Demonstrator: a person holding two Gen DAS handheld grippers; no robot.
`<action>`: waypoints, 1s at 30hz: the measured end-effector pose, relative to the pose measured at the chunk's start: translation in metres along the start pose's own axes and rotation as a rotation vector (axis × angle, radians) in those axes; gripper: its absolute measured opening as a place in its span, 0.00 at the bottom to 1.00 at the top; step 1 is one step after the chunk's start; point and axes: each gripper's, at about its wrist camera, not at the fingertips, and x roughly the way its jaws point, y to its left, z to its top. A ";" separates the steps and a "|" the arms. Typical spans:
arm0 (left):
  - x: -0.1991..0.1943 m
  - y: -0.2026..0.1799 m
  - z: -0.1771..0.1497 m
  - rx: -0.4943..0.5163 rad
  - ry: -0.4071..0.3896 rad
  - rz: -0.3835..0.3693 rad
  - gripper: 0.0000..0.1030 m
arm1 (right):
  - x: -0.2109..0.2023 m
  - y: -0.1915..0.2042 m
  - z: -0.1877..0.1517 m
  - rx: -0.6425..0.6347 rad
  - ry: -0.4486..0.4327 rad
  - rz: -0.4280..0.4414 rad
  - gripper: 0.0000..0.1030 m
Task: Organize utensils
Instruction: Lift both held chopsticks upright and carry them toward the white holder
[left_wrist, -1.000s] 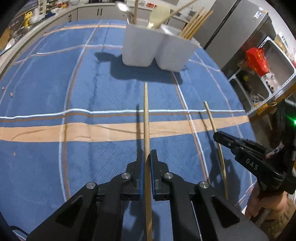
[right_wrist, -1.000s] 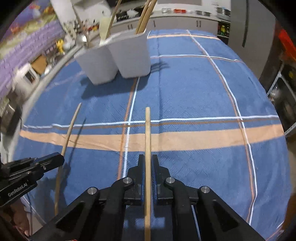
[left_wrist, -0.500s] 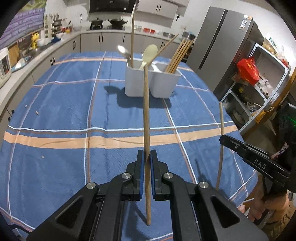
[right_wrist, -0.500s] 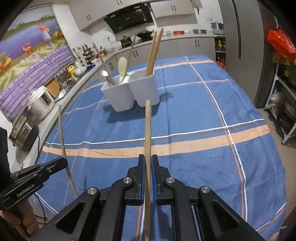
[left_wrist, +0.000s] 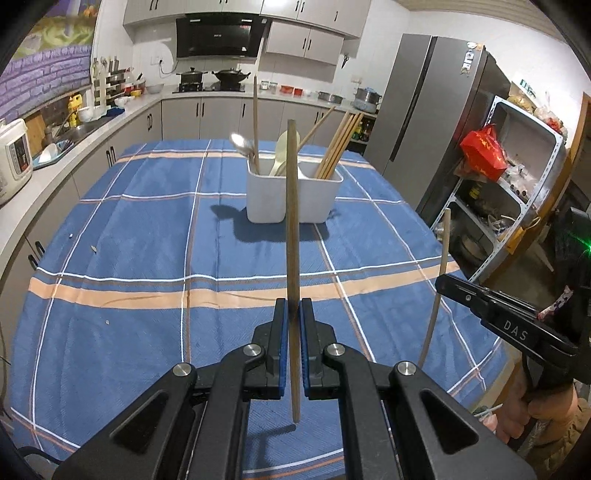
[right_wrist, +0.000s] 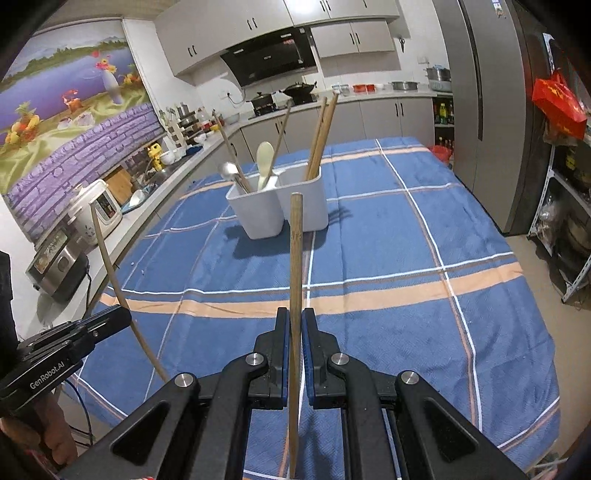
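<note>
The bench under its blue plaid cloth carries one white holder with two compartments, standing well ahead of both tools. A second ago both tools were low, their sticks lying almost flat along the cloth; now both are raised and tipped back, so each stick stands close to upright and the kitchen behind has come into view. My reading is that pickup is done and the carry to the holder is what remains.

The left tool is clenched on one chopstick, gripped low on its shaft, with a short end hanging below the pads. The right tool is likewise clenched on one chopstick, upright, with a long tail below the pads. So two chopsticks are in hand, one per tool, both in the air and clear of the cloth.

In the holder, the right compartment has a bundle of about four chopsticks leaning right. The left compartment has one metal spoon, one pale spoon and two wooden sticks, one upright and one slanting right. No other utensils show on the cloth; a few crumbs lie on its left side. The held pair likely belongs with the bundle.
</note>
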 end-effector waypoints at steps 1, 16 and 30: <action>-0.003 -0.001 0.000 0.004 -0.008 0.000 0.05 | -0.003 0.001 0.000 -0.004 -0.008 -0.001 0.07; -0.031 -0.005 0.012 0.030 -0.100 0.021 0.05 | -0.028 0.008 0.011 -0.025 -0.103 -0.005 0.07; -0.041 -0.003 0.038 0.051 -0.164 0.047 0.05 | -0.047 0.005 0.036 -0.034 -0.195 0.005 0.07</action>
